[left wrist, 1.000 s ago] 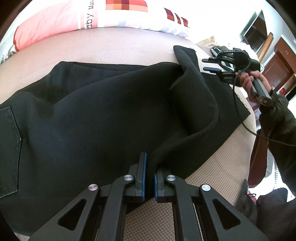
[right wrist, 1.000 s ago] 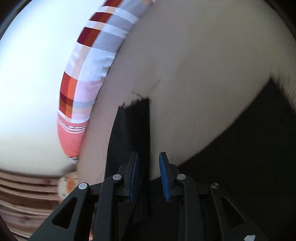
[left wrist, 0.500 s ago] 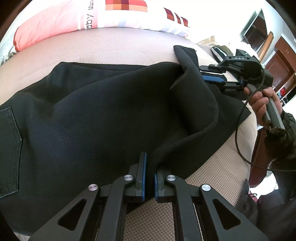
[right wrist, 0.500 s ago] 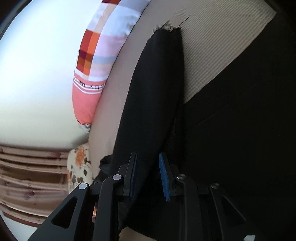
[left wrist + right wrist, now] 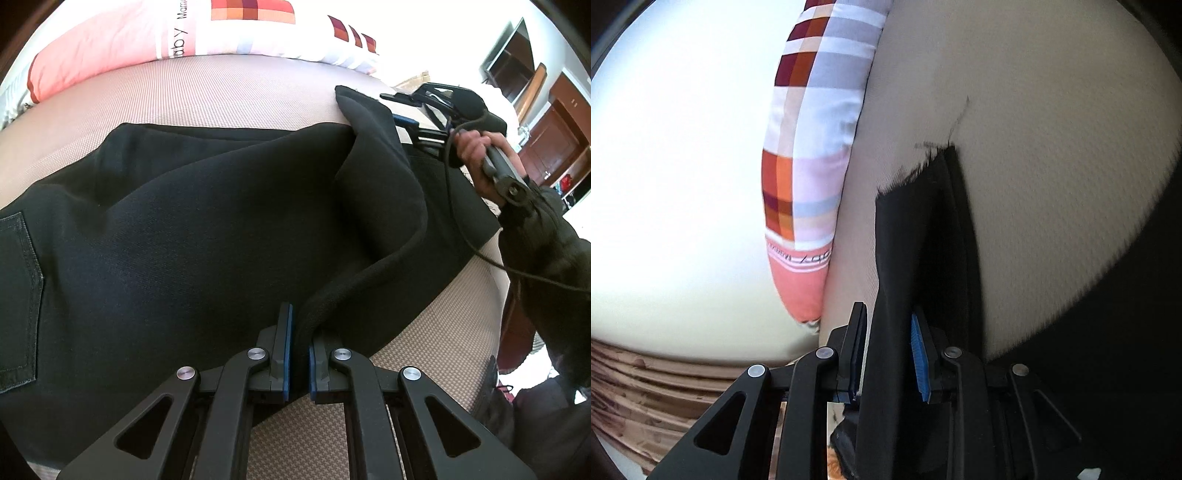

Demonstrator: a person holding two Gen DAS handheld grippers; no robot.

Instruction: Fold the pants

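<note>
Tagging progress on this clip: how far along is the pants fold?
Done: the black fabric pants lie spread on the beige woven mattress. In hand: the left gripper pinches the hem's near corner, the right gripper the far corner, cuff lifted. Left: carry the legs over toward the back pocket.

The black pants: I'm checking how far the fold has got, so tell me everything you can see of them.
The black pants are a thick, matte woven fabric spread across a beige textured mattress. A stitched back pocket shows at the left edge. One leg is doubled back into a raised, curving fold. The left gripper is shut on its near edge, and the right gripper pinches the frayed hem end, lifted off the mattress. The fold is not yet laid flat.
</note>
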